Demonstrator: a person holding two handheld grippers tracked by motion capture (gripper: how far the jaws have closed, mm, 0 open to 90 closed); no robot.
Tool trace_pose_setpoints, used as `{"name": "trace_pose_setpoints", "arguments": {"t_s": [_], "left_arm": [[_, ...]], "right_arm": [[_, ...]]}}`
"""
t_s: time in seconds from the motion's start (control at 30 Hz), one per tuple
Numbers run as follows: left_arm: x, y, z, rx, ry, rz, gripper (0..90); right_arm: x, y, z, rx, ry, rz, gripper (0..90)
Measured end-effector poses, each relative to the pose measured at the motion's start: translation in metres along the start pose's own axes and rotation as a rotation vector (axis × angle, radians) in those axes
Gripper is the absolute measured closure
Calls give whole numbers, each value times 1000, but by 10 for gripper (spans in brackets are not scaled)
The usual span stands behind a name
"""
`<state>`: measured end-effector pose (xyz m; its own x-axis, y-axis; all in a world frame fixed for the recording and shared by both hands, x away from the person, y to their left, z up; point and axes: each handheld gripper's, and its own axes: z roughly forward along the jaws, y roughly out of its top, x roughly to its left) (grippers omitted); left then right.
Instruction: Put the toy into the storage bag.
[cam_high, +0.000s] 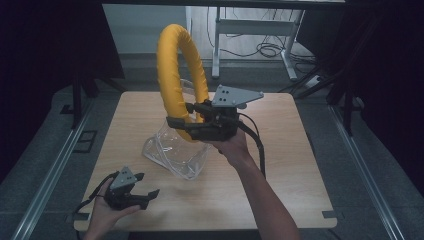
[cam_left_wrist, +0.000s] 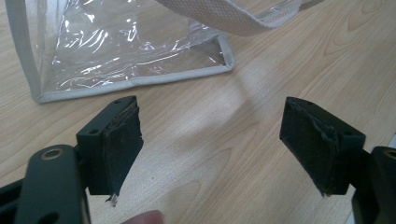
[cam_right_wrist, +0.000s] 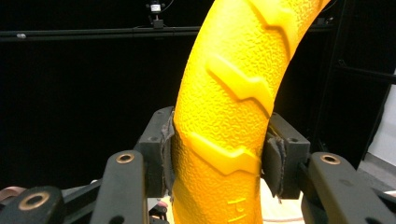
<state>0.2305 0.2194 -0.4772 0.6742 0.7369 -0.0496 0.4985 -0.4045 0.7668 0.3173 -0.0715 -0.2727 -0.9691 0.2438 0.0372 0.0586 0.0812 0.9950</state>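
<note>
Over wooden table (cam_high: 280, 165), right gripper (cam_high: 186, 114) clamps textured yellow ring (cam_high: 172, 60); lower it squarely into clear plastic bag (cam_high: 175, 150); left gripper (cam_high: 150, 192) gapes wide

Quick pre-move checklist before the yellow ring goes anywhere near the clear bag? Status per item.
1. Right gripper shut on the yellow ring: ok, both fingers press its sides.
2. Ring lifted off the table: ok, it is held upright above the clear bag.
3. Left gripper open and free: ok, nothing between its fingers, wood grain shows in the gap.
4. Bag mouth open wide enough for the ring: cannot tell, the ring and right gripper cover its top in the high view.
5. Bag steadied: not ok, the left gripper is short of it and touches nothing.
6. Cable away from the bag: ok, it trails beside the forearm.
</note>
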Motion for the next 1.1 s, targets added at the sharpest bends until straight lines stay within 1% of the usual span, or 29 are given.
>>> {"name": "trace_pose_setpoints", "arguments": {"t_s": [0.4, 0.63, 1.0, 1.1], "left_arm": [[0, 0, 0, 1, 0, 1, 207], [0, 0, 0, 1, 0, 3, 207], [0, 0, 0, 2, 1, 4, 207], [0, 0, 1, 4, 3, 3, 207]], "right_arm": [[0, -5, 11, 3, 28, 18, 513], [-2, -10, 18, -2, 43, 41, 513], [-5, -27, 28, 13, 60, 85, 513], [-7, -32, 29, 16, 63, 89, 513]]}}
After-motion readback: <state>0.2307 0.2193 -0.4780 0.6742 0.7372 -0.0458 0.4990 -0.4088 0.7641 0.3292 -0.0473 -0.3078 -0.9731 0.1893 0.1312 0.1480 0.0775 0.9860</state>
